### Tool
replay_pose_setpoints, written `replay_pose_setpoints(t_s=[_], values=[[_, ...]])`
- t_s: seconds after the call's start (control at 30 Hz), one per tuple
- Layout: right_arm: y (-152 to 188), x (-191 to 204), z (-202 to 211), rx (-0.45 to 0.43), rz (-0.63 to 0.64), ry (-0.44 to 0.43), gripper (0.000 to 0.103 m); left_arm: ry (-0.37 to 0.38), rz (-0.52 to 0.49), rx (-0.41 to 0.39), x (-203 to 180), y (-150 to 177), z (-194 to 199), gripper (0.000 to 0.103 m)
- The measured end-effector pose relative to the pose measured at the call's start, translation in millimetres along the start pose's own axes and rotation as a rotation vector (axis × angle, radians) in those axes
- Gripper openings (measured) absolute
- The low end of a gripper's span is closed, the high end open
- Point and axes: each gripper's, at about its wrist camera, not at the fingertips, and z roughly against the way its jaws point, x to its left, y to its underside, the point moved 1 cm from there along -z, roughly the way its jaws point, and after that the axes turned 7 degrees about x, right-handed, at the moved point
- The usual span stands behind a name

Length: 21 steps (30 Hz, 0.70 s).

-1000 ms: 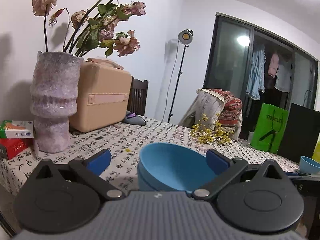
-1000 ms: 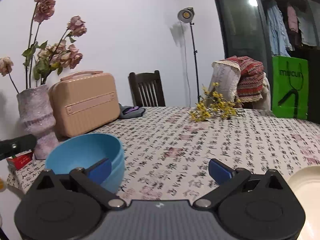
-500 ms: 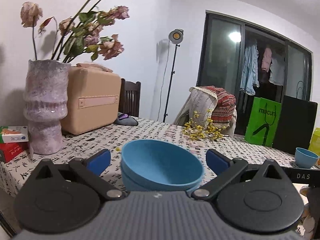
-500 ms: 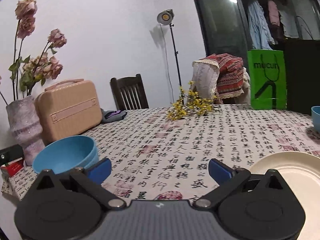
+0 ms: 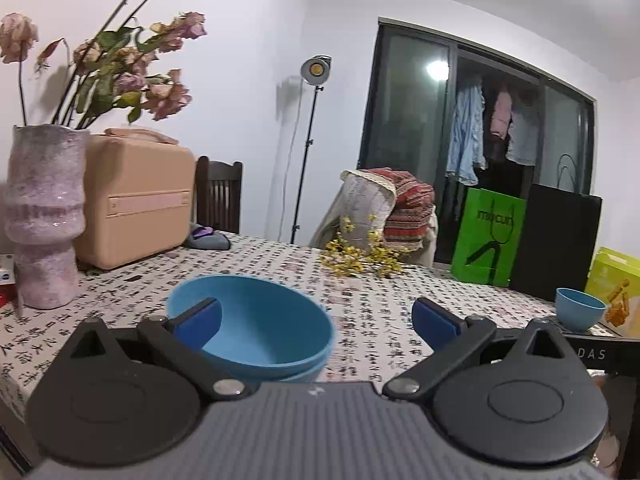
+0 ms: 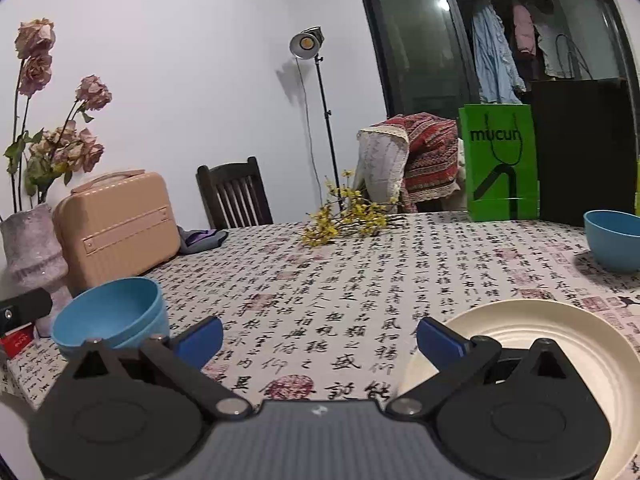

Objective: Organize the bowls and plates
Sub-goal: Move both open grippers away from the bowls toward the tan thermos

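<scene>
1. Done so far, judging by layout: two blue bowls nested into a stack [image 5: 260, 332] near the left table edge, just beside the mottled vase [image 6: 32, 256] and the tan case [image 6: 120, 220]. A second rim shows under the top bowl in both views.
2. Left gripper [image 5: 316, 318]: jaws spread wide, nothing held. The left pad overlaps the stack's near rim in its own view; I can't tell whether it touches.
3. Right gripper [image 6: 320, 338]: jaws equally wide, empty, over bare tablecloth [image 6: 360, 272]. Its right finger overlaps the edge of the cream plate [image 6: 560, 332]; contact can't be told.
4. Left to do: a single blue bowl [image 6: 614, 240] sits loose at the far right of the table, well apart from the stack. It probably belongs on the stack.
5. The cream plate is the only plate in view, near the front right edge. No plate pile visible, so its destination is unclear.
6. Estimate: roughly halfway; at least one bowl transfer pending, maybe a plate move.
</scene>
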Motion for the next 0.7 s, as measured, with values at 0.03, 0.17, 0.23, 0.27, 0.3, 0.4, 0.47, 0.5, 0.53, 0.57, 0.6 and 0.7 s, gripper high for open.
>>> replay_pose_setpoints(t_s=[0.03, 0.17, 0.23, 0.27, 0.3, 0.4, 0.47, 0.5, 0.53, 0.57, 0.6, 0.7], values=[[0, -2, 2, -0.002, -0.003, 0.005, 0.103, 0.007, -0.003, 0.001, -2, 0, 0, 0.103], [1, -8, 9, -0.010, -0.010, 0.026, 0.103, 0.036, -0.015, 0.001, -11, -1, -3, 0.103], [1, -11, 13, -0.013, -0.010, 0.039, 0.103, 0.054, -0.014, 0.004, -16, -2, -6, 0.103], [1, -13, 16, -0.015, -0.010, 0.048, 0.103, 0.065, -0.014, 0.004, -18, -3, -7, 0.103], [1, -14, 18, -0.017, -0.012, 0.056, 0.103, 0.076, -0.017, 0.002, -21, -3, -8, 0.103], [2, -22, 25, -0.022, -0.020, 0.082, 0.103, 0.107, -0.024, 0.000, -30, -4, -11, 0.103], [2, -27, 31, -0.022, -0.022, 0.104, 0.103, 0.133, -0.024, 0.004, -36, -5, -15, 0.103], [2, -30, 33, -0.021, -0.023, 0.115, 0.103, 0.149, -0.025, 0.006, -40, -5, -17, 0.103], [2, -32, 35, -0.021, -0.025, 0.125, 0.103, 0.161, -0.027, 0.008, -45, -5, -20, 0.103], [2, -36, 37, -0.023, -0.028, 0.137, 0.103, 0.175, -0.029, 0.011, -49, -5, -23, 0.103], [2, -40, 39, -0.024, -0.033, 0.148, 0.103, 0.192, -0.035, 0.015, -53, -5, -26, 0.103], [1, -51, 44, -0.033, -0.056, 0.181, 0.103, 0.234, -0.054, 0.020, -66, -7, -35, 0.103]])
